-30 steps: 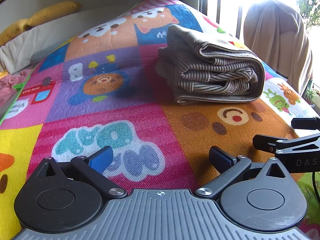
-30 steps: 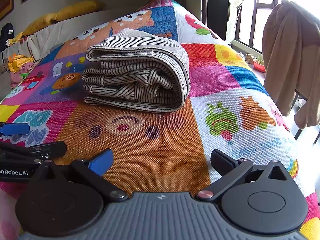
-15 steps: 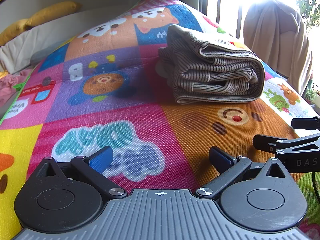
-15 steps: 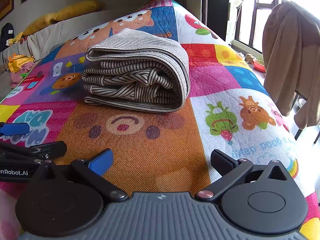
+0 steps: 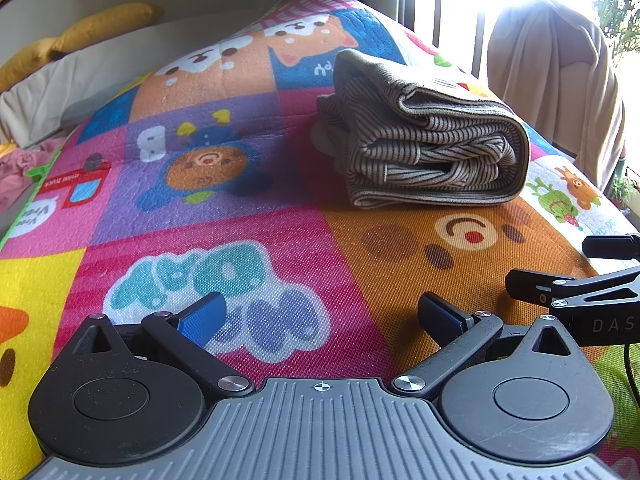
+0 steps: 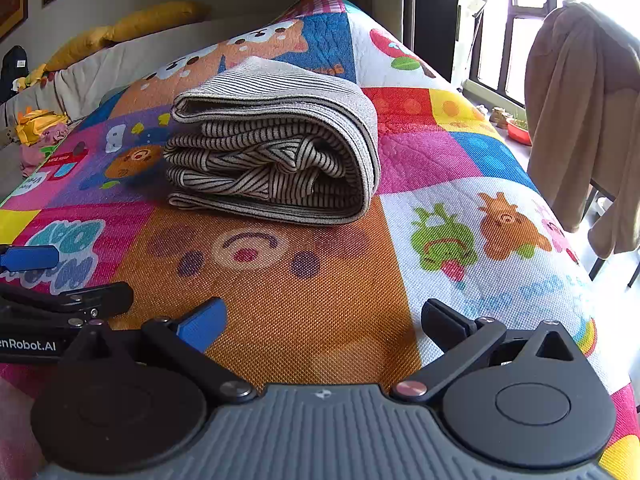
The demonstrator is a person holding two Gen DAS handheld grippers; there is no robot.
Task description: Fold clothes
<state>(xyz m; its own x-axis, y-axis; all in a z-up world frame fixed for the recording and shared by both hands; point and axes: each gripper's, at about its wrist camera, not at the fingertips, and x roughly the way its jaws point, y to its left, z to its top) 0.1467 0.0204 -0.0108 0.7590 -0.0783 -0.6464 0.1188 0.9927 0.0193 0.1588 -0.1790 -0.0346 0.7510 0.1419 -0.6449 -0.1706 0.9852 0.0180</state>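
Note:
A beige garment with thin dark stripes point(image 5: 428, 148) point(image 6: 276, 152) lies folded in a thick bundle on the colourful cartoon play mat point(image 5: 224, 208) point(image 6: 328, 304). My left gripper point(image 5: 320, 316) rests low over the mat, well in front of the bundle and to its left, open and empty. To its right my right gripper point(image 6: 324, 316) also stands open with nothing between its fingers, in front of the bundle. Each gripper shows at the edge of the other's view: the right gripper point(image 5: 592, 276) and the left gripper point(image 6: 52, 280).
A chair draped with a tan blanket point(image 5: 556, 80) point(image 6: 584, 120) stands off the mat's right edge by the bright window. Yellow cushions point(image 5: 80, 40) and a pale sofa back lie at the far left, with pink and yellow clothes point(image 6: 40, 136) heaped beside them.

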